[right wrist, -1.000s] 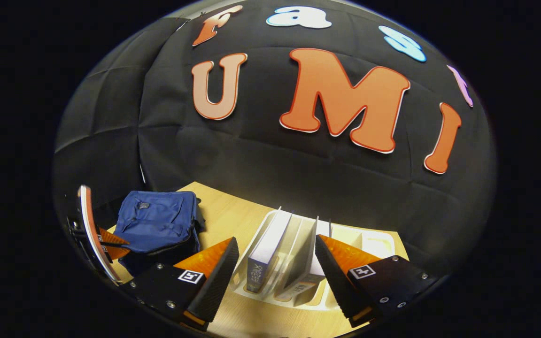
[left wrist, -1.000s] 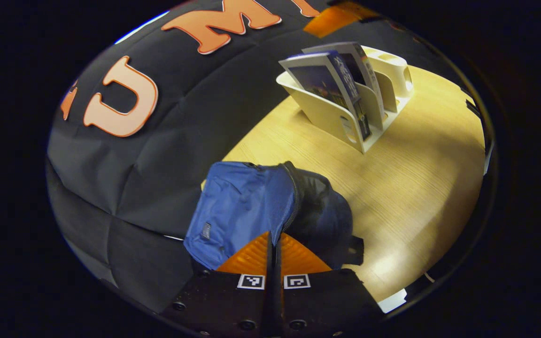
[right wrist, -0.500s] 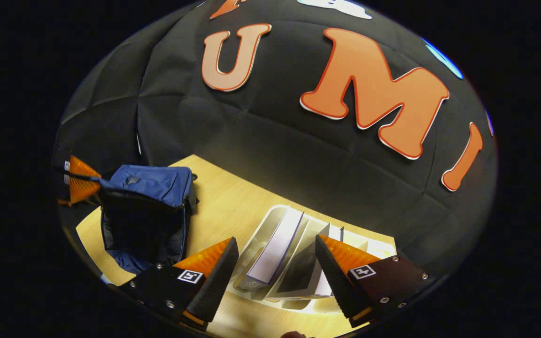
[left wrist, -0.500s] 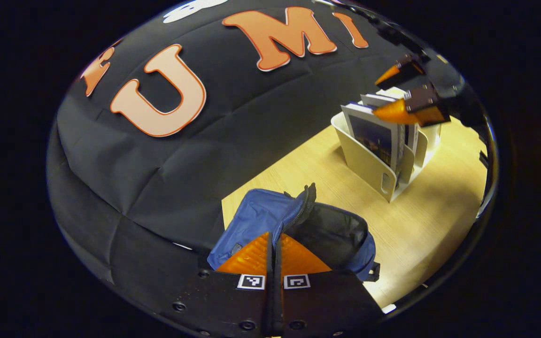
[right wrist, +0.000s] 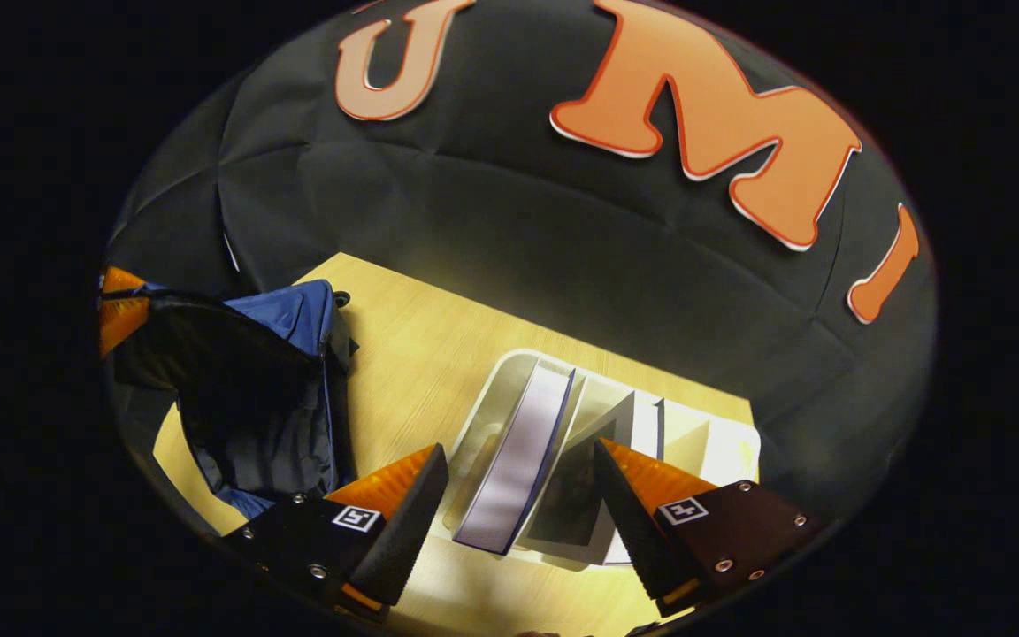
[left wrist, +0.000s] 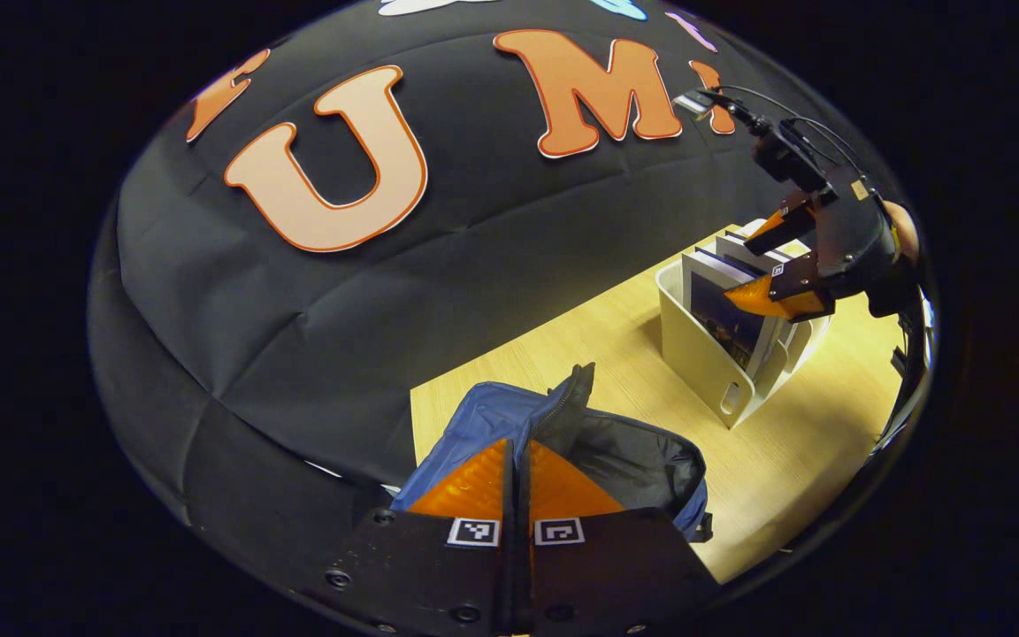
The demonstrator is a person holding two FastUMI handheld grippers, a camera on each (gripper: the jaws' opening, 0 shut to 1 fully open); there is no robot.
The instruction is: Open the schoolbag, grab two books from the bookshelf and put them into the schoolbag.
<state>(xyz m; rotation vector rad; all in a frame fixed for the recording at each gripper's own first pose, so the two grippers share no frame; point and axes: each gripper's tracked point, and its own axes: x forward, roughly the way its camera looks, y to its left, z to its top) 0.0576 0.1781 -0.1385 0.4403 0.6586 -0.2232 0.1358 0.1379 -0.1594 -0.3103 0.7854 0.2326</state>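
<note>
The blue schoolbag (left wrist: 624, 460) sits wide open near the table's (left wrist: 792, 460) back left corner. The left gripper (left wrist: 517, 460) is squeezed tight on the bag's zipper edge and holds the flap up. The right gripper (right wrist: 518, 504) has its fingers spread apart, just above two books (right wrist: 518, 460) that stand in the white bookshelf (left wrist: 704, 354) by the table's back edge.

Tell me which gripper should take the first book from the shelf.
Right. The right gripper hangs open just above the books in the bookshelf, fingers either side. The left gripper is shut on the schoolbag flap, holding it open.
</note>
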